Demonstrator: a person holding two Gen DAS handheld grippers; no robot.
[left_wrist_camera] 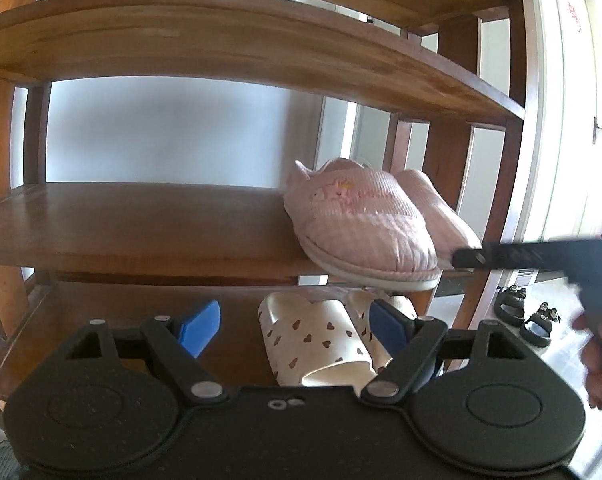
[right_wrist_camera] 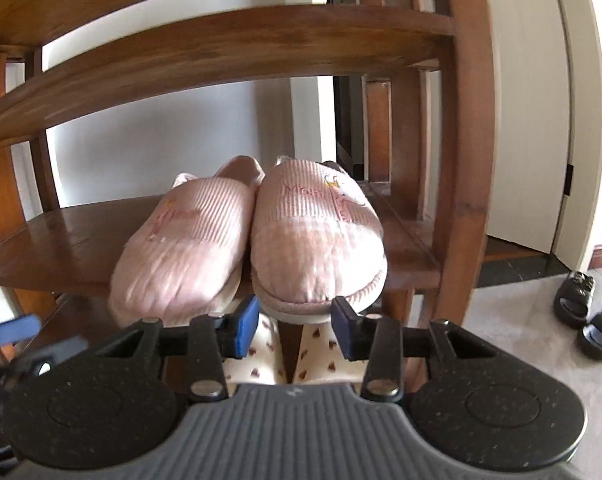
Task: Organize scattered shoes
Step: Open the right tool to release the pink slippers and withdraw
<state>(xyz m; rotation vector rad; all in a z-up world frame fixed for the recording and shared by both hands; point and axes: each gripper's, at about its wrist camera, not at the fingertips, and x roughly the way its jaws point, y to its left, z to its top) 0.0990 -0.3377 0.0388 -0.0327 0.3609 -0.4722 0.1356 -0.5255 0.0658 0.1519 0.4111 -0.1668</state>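
Clearly both pink slippers [right_wrist_camera: 253, 236] sit side by side on the wooden rack's shelf [right_wrist_camera: 61, 248], toes overhanging its front edge; right tongs [right_wrist_camera: 295, 326] and left tongs [left_wrist_camera: 297, 328] gape empty, so a careless bump could tip one off

Wooden shoe rack [right_wrist_camera: 469, 160]: reddish-brown, open-backed, several stacked plank shelves between upright posts; the rack's middle shelf [left_wrist_camera: 121, 224] polished, reflecting daylight. White wall [left_wrist_camera: 161, 132] behind, brightly lit. White door panels [right_wrist_camera: 541, 120] at the rack's right edge. Pale grey tiled floor [right_wrist_camera: 501, 320] beyond its right post.
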